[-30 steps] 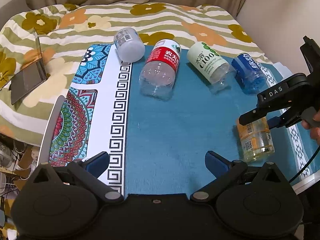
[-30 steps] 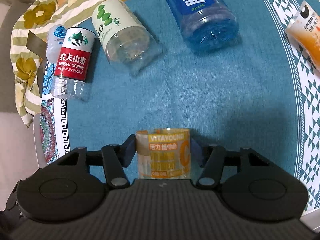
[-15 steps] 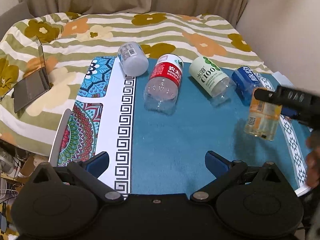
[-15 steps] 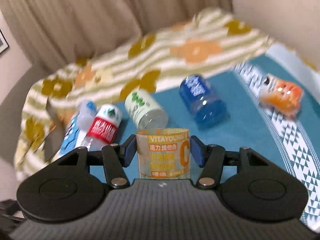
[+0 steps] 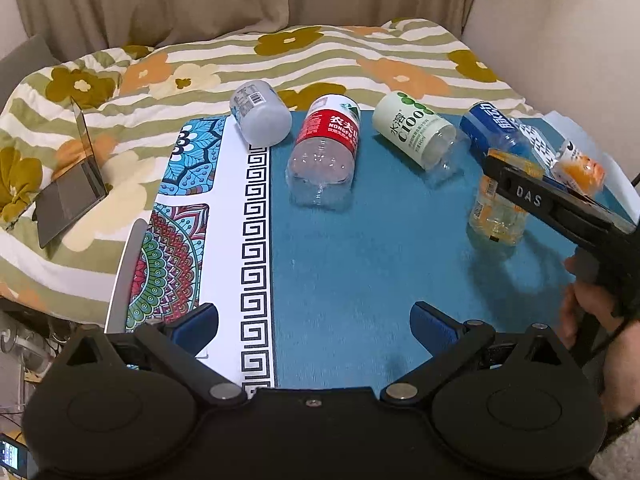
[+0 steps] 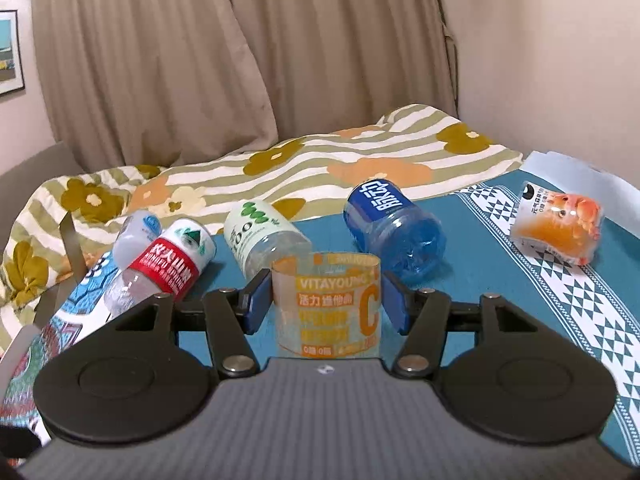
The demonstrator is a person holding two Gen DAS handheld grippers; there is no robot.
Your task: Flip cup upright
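Observation:
The orange-labelled clear cup (image 6: pixel 324 320) stands upright between the pads of my right gripper (image 6: pixel 326 298), which is shut on it. In the left wrist view the same cup (image 5: pixel 496 216) is vertical at the right of the blue cloth (image 5: pixel 360 264), mouth up. Its base is at or just above the cloth; I cannot tell which. The right gripper's black finger (image 5: pixel 520 190) crosses its upper part. My left gripper (image 5: pixel 314 320) hovers open and holds nothing, over the near edge of the cloth.
Several cut bottle cups lie on their sides along the far edge: frosted white (image 5: pixel 260 114), red-labelled (image 5: pixel 324 152), pale green (image 5: pixel 412 130), blue (image 5: pixel 492 128), and an orange one (image 5: pixel 580 168) at far right. A laptop (image 5: pixel 68 196) rests on the flowered blanket. A hand (image 5: pixel 580 308) holds the right gripper.
The right gripper lifted the orange cup off the cloth and rotated from pointing downward to level, bringing the cup upright. The left gripper stayed open and drew back slightly.

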